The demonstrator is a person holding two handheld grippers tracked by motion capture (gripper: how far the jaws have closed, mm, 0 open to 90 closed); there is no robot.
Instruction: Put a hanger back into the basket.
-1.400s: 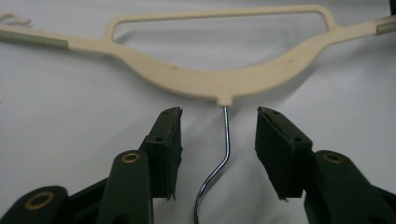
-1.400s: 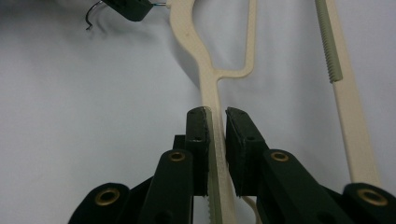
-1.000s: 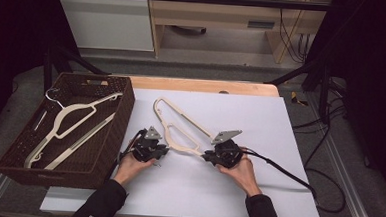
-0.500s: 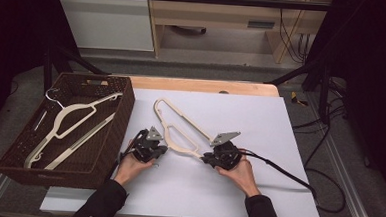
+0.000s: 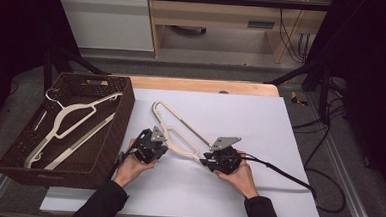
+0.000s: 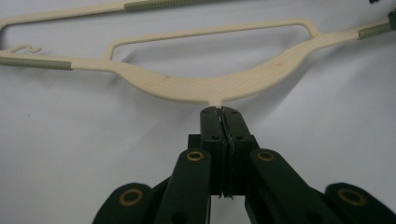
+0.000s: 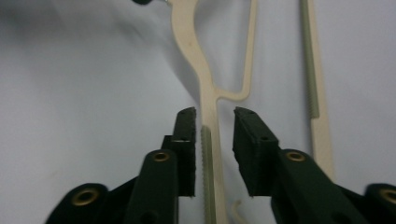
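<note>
The left gripper is clamped on the neck stub of a cream plastic hanger. The right gripper has just been opening, its jaws parted around the hanger's ribbed arm. The hanger lies on the white tabletop; a woven brown basket sits at nine o'clock, holding another hanger.

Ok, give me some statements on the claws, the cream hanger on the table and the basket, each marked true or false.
1. The left claw is shut on the neck of the cream plastic hanger. True.
2. The right claw clamps the hanger's arm. False: its jaws have just been opening and stand apart beside the arm.
3. The brown wicker basket holds another cream hanger. True.
4. The basket sits on the white table sheet. False: it stands beside it.
</note>
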